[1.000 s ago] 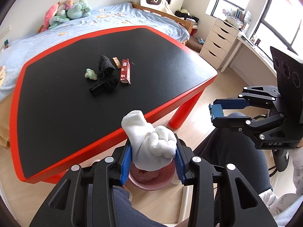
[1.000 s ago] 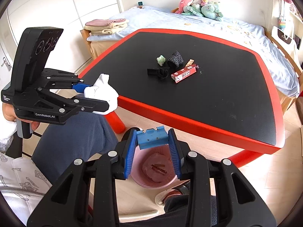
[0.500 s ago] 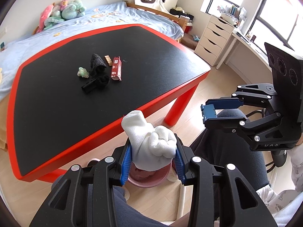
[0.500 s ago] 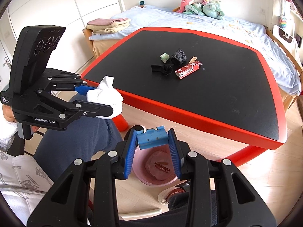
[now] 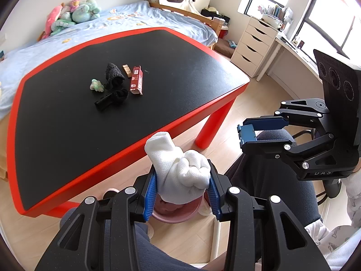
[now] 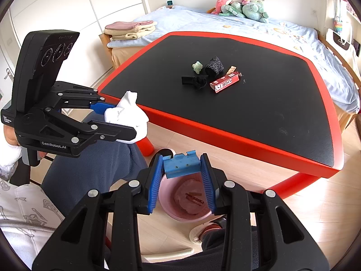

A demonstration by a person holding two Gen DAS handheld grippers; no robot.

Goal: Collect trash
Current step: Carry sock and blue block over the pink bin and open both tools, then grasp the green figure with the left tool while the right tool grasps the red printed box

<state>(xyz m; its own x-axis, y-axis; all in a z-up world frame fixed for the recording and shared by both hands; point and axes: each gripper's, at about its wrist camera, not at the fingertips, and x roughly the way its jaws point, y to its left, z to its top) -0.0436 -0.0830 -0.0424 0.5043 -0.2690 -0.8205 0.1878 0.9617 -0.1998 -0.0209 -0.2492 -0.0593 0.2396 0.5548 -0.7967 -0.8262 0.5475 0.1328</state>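
Floorboards lie open at 3 o'clock of the red-rimmed table (image 5: pixel 135 133) in the left wrist view, where the left gripper (image 5: pixel 181 188) pinches a crumpled white cloth (image 5: pixel 182 174) above a pink bin (image 5: pixel 176 212). Right wrist view: the right gripper (image 6: pixel 181 183), tilted downward, clamps a small blue block (image 6: pixel 181 166) over that bin (image 6: pixel 171 207), off the table's near rim at 6 o'clock.

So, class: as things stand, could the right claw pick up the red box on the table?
Probably not yet. The right claw is already shut on a blue piece and hangs over the pink bin on the floor. The red box lies unobstructed mid-table, so it must first drop its load.
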